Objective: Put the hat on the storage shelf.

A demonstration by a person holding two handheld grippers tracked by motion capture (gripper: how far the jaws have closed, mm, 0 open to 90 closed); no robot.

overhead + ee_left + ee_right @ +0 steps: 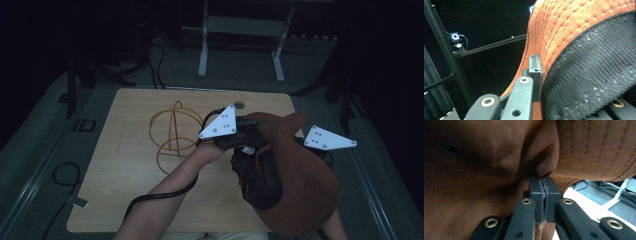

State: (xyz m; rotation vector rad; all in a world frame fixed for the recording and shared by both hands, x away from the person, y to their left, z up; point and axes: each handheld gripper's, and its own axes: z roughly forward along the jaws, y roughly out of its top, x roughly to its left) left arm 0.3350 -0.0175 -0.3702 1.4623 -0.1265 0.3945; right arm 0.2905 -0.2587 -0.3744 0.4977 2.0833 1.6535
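1. Nearest the person, a rust-orange stitched fabric hat with a wide brim and black mesh lining (pixel 295 185) is held above the near right part of the pale wooden tabletop (pixel 125 200); its brim overhangs the table's near edge.
2. The left gripper (pixel 240 131) has its jaws closed on the hat's brim; in the left gripper view one black jaw lies flat against the orange brim (pixel 554 32) beside the mesh lining (pixel 594 75).
3. The right gripper (pixel 312 145) is clamped on a fold of the same hat; in the right gripper view its jaws meet on orange cloth (pixel 544 165).
4. No brand, label or writing can be read on the hat or the grippers.
5. Farther off, a loose coil of yellow-orange cord (pixel 172 132) lies on the table's middle, just left of the left gripper; the table's left half is open.
6. Beyond the far edge stands a white metal frame with two legs (pixel 240 45) on a grey floor.
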